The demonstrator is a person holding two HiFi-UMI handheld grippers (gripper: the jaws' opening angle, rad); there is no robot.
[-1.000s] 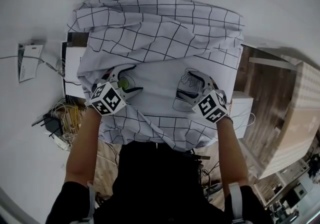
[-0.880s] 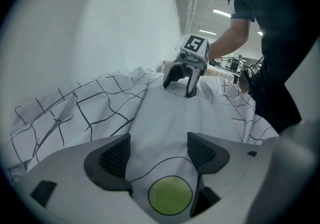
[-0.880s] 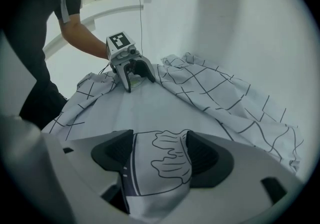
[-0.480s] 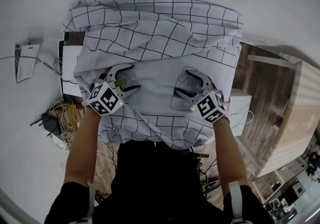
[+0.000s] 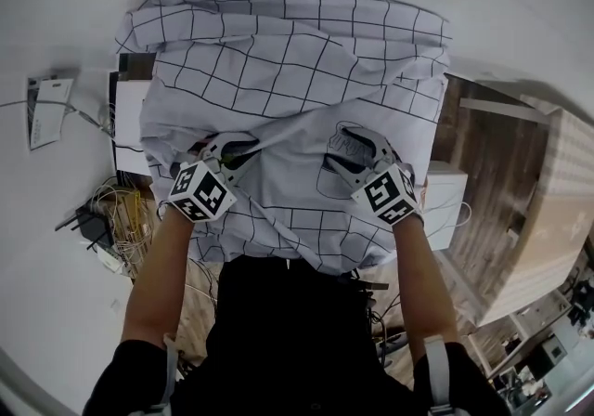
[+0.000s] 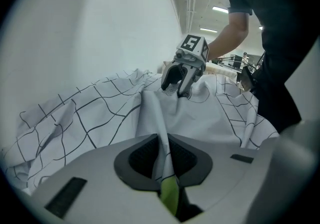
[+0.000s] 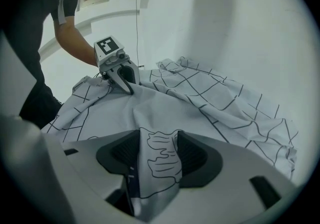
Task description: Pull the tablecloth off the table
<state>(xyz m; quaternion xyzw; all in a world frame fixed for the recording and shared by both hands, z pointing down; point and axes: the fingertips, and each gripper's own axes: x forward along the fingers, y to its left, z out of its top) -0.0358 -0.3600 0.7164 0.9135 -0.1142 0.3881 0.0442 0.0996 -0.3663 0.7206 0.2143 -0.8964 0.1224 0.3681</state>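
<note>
A white tablecloth with a black grid lies rumpled over the table and hangs down its near side. My left gripper has just been closing, and its jaws now pinch a raised fold of the cloth between the pads. My right gripper has also been closing. A wider fold with a printed drawing stands between its jaws, which are still well apart. Each gripper view shows the other: the right gripper and the left gripper both rest low on the cloth.
Bare wooden tabletop shows at the right, with a white box by its near edge. A large pale board stands further right. Tangled cables and a paper sheet lie on the floor at the left.
The left jaws have shut on a fold of cloth and now hide the green pad. The right jaws have narrowed round another fold. The cloth has bunched up near both grippers.
</note>
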